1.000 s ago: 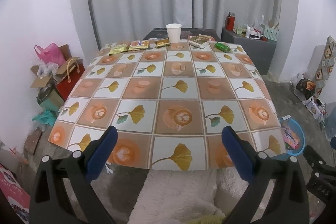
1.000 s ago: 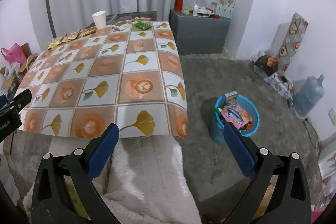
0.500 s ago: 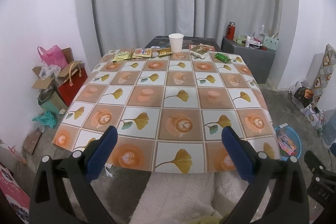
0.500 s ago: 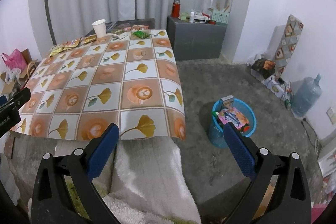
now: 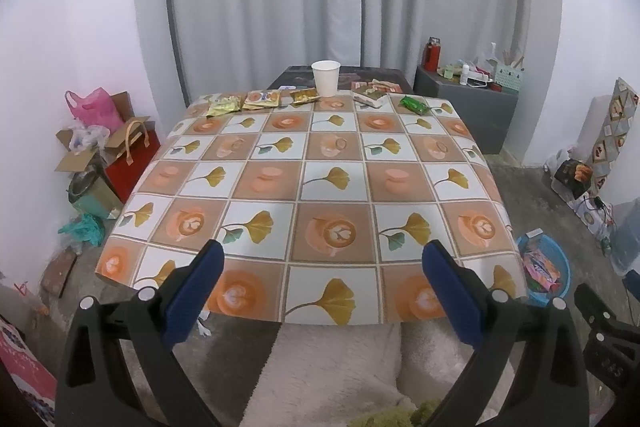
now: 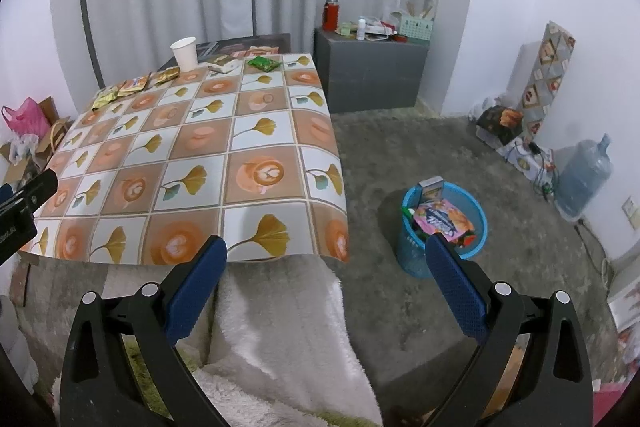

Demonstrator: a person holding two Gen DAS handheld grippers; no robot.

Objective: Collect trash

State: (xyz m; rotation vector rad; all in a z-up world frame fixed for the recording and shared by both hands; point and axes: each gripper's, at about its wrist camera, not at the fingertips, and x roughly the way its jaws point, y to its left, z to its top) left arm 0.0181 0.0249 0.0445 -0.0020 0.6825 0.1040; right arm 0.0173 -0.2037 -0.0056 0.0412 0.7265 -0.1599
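Blue bin (image 6: 476, 215) on floor holding snack wrappers (image 6: 442, 218), both tongs wide, empty

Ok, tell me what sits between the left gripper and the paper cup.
Only bare tablecloth lies between the left gripper and the paper cup, seen in the left wrist view.

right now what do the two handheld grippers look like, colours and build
Both match: the left gripper and right gripper each have two black plastic arms with silver rivets, ending in blue textured finger pads. The right gripper's black body shows at the left view's edge with white printed characters, too blurred to read. No cables or sleeves visible.
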